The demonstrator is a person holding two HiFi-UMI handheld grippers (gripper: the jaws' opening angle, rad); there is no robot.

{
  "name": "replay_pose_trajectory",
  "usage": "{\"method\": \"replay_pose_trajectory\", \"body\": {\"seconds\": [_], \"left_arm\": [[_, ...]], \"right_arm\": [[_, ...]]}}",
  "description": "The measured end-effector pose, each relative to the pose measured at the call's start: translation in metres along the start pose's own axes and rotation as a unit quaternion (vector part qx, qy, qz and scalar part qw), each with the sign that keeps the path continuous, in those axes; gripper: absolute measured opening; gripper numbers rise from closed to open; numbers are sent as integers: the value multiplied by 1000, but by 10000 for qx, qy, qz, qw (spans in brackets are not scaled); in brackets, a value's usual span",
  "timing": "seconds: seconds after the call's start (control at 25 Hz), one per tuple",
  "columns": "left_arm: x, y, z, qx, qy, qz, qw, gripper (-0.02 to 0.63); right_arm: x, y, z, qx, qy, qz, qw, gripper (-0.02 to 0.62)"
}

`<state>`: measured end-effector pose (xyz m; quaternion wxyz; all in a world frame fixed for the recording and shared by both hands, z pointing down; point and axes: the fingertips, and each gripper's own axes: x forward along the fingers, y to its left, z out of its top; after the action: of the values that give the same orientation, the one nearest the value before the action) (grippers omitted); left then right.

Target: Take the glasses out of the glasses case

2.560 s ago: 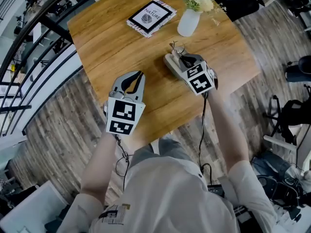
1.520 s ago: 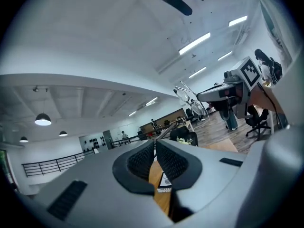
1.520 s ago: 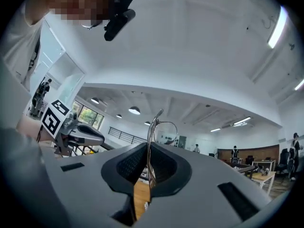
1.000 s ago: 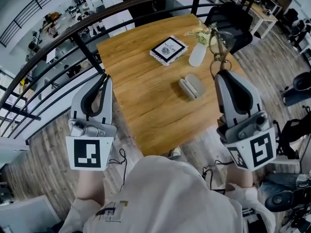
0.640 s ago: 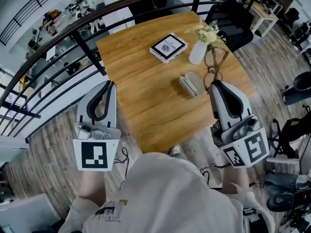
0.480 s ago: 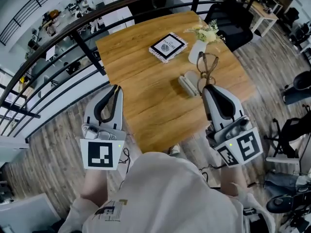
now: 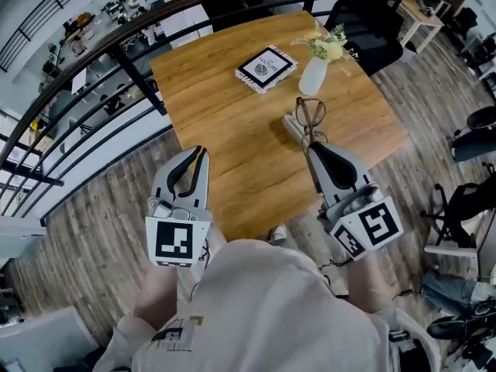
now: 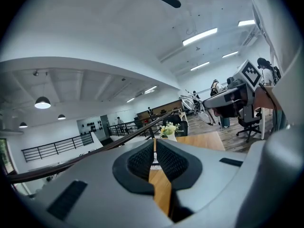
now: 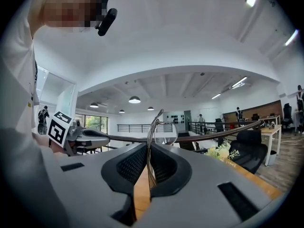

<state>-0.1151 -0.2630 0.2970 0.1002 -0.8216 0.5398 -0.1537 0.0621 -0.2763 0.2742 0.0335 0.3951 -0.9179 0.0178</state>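
Observation:
My right gripper (image 7: 311, 146) is shut on a pair of thin-rimmed glasses (image 7: 308, 113), which stick up from its tips above the table. In the right gripper view the frame (image 9: 151, 127) is pinched between the pads and one round lens (image 9: 166, 133) shows above them. The grey glasses case (image 7: 287, 122) lies on the wooden table (image 7: 225, 115), partly hidden behind the glasses and the gripper. My left gripper (image 7: 201, 152) hovers by the table's near left edge, shut with nothing in it; its pads (image 8: 142, 160) meet at the tips.
A book (image 7: 266, 67) and a white vase of flowers (image 7: 315, 74) stand at the table's far side. A dark railing (image 7: 116, 49) runs past the table on the left. A dark chair (image 7: 372, 22) stands beyond the vase.
Both grippers have come down. The right one carried the glasses left and lower, so they now hang over the case. The left gripper sank towards the table's near edge.

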Motion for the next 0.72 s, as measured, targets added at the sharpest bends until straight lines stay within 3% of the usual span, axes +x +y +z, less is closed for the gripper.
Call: {"method": "replay_pose_trajectory", "body": {"seconds": [0.2, 0.44, 0.72], "left_arm": [[5, 4, 4, 156, -90, -33, 9998, 31], [1, 7, 11, -43, 41, 107, 9999, 31], [-2, 1, 17, 158, -142, -51, 9998, 31]], "right_arm": [[1, -3, 1, -1, 20, -4, 10000, 46], [-2, -4, 2, 43, -54, -35, 10000, 46], [-8, -1, 7, -78, -21, -38, 10000, 46]]}}
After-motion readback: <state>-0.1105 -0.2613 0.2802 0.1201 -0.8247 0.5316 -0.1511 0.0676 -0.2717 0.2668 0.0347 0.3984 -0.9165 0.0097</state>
